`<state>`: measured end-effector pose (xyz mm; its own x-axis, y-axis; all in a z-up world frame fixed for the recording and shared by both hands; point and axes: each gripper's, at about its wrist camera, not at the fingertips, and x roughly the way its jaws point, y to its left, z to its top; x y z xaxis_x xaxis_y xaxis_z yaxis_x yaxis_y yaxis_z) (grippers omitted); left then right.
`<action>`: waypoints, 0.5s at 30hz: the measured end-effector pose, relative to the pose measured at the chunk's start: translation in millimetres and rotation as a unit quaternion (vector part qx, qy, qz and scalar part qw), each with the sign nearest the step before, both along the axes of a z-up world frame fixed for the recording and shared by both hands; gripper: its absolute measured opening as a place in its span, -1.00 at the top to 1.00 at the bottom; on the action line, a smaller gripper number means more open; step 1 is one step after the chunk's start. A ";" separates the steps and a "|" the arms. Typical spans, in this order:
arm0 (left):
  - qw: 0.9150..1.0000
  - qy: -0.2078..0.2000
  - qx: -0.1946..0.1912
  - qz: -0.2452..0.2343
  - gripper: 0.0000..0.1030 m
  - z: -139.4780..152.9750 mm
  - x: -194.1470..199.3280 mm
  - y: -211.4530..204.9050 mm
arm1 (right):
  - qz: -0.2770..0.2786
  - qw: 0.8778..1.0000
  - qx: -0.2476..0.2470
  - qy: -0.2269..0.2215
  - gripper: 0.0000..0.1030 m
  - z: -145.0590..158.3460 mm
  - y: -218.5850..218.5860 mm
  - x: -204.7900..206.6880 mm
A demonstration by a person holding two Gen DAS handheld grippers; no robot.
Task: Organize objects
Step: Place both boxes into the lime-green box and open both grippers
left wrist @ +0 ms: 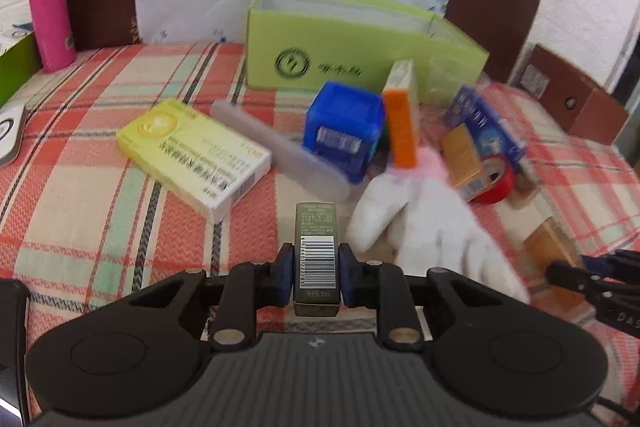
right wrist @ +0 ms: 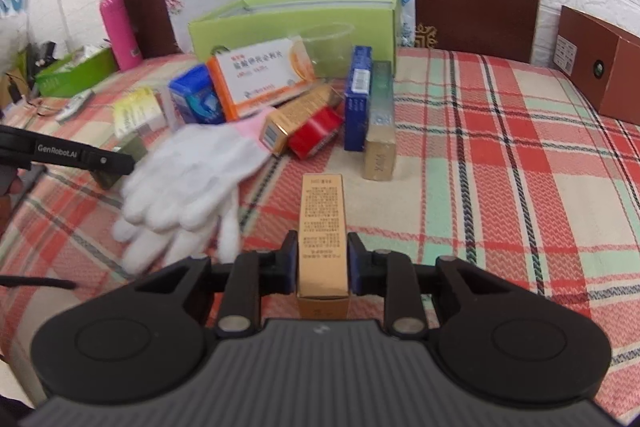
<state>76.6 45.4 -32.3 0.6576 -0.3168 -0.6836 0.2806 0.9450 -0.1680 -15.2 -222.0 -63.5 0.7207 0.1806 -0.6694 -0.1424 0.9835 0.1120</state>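
My left gripper [left wrist: 315, 269] is shut on a small olive-green box [left wrist: 316, 251] with a barcode, held above the plaid cloth. My right gripper [right wrist: 322, 261] is shut on a slim gold box [right wrist: 323, 227]. An open light-green cardboard box [left wrist: 352, 43] stands at the back; it also shows in the right wrist view [right wrist: 296, 23]. In front of it lie a yellow medicine box [left wrist: 192, 157], a blue box [left wrist: 342, 131], an orange box [left wrist: 402, 115], a red tape roll [left wrist: 496, 181] and white gloves [left wrist: 420, 227]. The left gripper shows at the left of the right wrist view [right wrist: 120, 163].
A pink bottle [left wrist: 50, 11] stands at the back left. A brown box [right wrist: 600, 67] sits at the right edge. A dark-blue box [right wrist: 357, 99] and a teal-gold box [right wrist: 380, 123] lie mid-table. A frosted plastic tube [left wrist: 280, 151] lies beside the blue box. Chair backs stand behind the table.
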 end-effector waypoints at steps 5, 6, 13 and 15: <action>0.998 -0.061 -0.019 -0.025 0.54 46.8 3.1 -8.6 | 0.026 0.998 0.032 -0.049 0.54 41.8 -6.0 17.2; 0.997 -0.071 -0.025 -0.031 0.54 56.0 7.6 -11.6 | 0.028 0.997 0.033 -0.060 0.54 50.2 -7.1 23.8; 0.991 -0.118 -0.041 -0.042 0.54 101.9 62.5 -45.3 | 0.033 0.992 0.027 -0.121 0.54 105.1 -12.3 111.2; 0.992 -0.112 -0.053 -0.036 0.54 107.7 88.1 -52.8 | 0.029 0.992 0.034 -0.121 0.54 111.3 -14.1 142.6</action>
<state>164.7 -7.4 75.4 0.7620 -0.4317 -0.4827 0.3891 0.9011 -0.1915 127.4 -236.0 47.7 0.8454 0.2651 -0.4638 -0.2296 0.9642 0.1326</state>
